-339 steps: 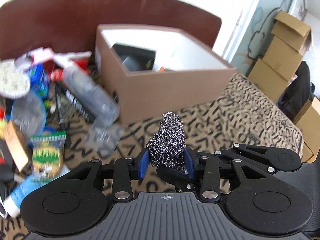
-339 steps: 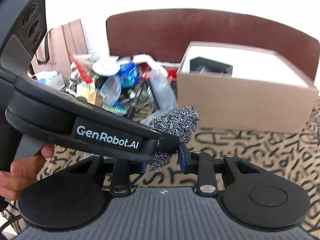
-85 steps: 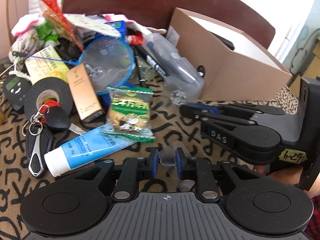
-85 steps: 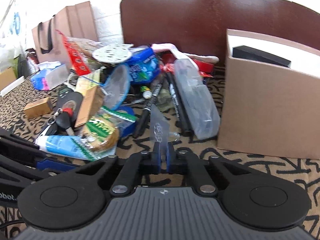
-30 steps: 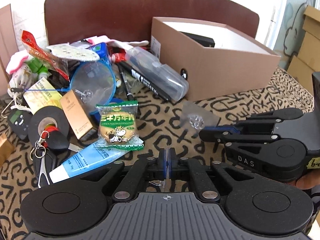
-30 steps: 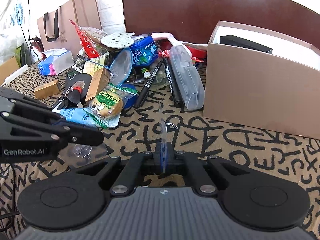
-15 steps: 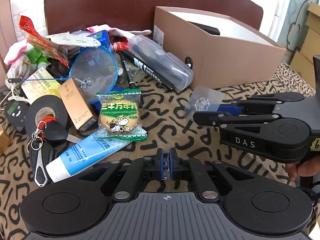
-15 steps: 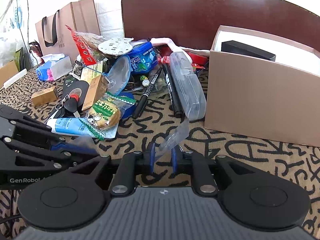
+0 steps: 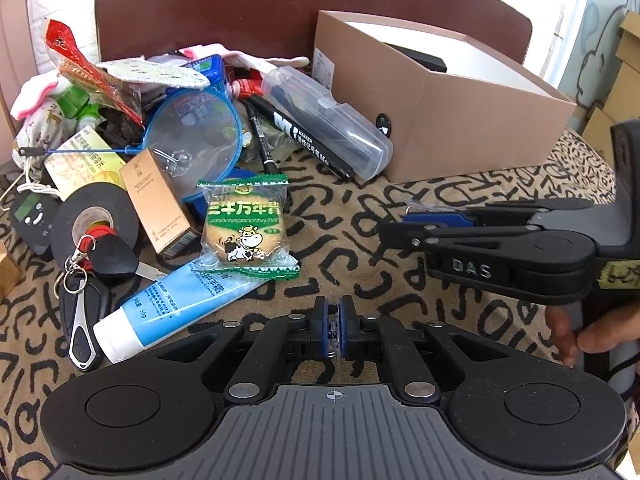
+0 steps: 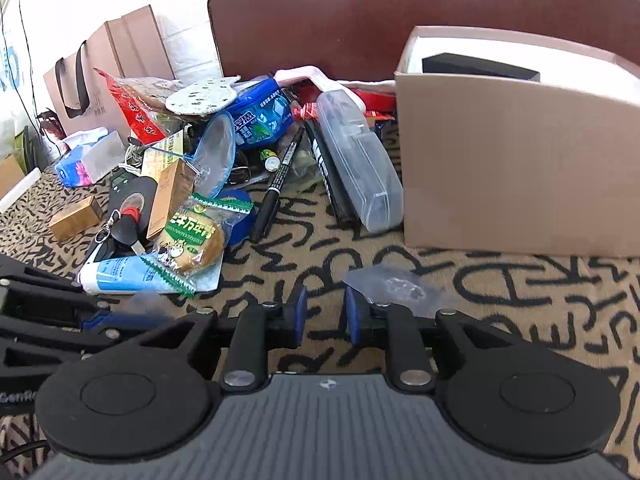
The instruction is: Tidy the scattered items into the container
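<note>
Your right gripper point(image 10: 325, 314) hangs low over the patterned cloth point(image 10: 520, 304); its jaws are opening, with only cloth between the blue pads; a small clear plastic bag point(image 10: 394, 285) lies on the cloth just beyond the right pad, whether touching it you cannot tell. Your left gripper point(image 9: 333, 334) has its jaws closing, nearly together; something small and clear glints between the pads, too small to identify. The cardboard box point(image 9: 452, 120) stands open at the right, a black item inside; the clutter lies left of it: biscuit packet point(image 9: 245, 226), blue tube point(image 9: 176, 306), glasses case point(image 9: 328, 120), marker point(image 9: 308, 142), tape roll point(image 9: 94, 220), keys point(image 9: 96, 276).
</note>
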Motion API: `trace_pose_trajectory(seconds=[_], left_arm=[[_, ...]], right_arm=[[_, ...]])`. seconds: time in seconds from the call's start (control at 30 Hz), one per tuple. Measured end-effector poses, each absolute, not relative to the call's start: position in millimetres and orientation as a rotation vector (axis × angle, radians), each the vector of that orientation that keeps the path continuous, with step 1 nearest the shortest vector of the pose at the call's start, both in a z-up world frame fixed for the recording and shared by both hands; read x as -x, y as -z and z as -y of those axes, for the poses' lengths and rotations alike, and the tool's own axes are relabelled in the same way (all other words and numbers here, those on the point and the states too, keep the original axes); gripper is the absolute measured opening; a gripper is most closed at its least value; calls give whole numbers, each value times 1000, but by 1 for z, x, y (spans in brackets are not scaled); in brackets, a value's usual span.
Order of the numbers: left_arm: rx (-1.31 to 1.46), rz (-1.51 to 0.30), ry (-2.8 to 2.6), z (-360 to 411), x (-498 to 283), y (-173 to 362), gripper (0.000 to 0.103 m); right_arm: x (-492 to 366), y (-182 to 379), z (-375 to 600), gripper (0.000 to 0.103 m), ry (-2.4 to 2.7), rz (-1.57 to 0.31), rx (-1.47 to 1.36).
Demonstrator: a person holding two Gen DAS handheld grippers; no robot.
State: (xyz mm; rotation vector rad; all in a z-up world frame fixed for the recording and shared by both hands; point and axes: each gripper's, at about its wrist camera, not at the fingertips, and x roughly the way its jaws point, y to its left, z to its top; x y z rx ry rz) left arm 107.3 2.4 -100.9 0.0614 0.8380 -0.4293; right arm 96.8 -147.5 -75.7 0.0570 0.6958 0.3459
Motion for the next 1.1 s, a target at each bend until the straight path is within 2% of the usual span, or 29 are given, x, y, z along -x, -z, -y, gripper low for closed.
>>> trace_pose_trajectory(seconds=[0.07, 0.13, 0.23, 0.33, 0.43, 0.53, 0.93, 1.0, 1.03, 1.1], left_arm=[[-61, -838, 429, -2, -108, 101, 8], [-59, -838, 429, -3, -109, 101, 8], [-50, -843, 425, -5, -111, 101, 8], [-43, -845, 426, -6, -112, 102, 8], [-48, -844, 428, -5, -112, 102, 8], [-41, -845, 425, -6, -111, 102, 8], [-36, -852, 418, -6, -114, 102, 9], [-35, -852, 418, -6, -114, 102, 9], [-34, -853, 417, -6, -115, 102, 9], [-32, -854, 416, -5, -115, 102, 9]], right_arm=[[-91, 73, 150, 38, -332, -688, -33], [-86, 71, 152, 46, -305, -685, 1], [-78, 71, 158, 53, -298, -704, 9], [-69, 72, 164, 65, -274, -713, 17], [-67, 71, 166, 71, -243, -700, 27], [-70, 67, 166, 88, -236, -694, 11], [-104, 83, 162, 86, -174, -740, -99], [-101, 84, 164, 78, -164, -726, -94], [-100, 83, 166, 65, -155, -719, -96], [-99, 83, 174, 59, -157, -717, -136]])
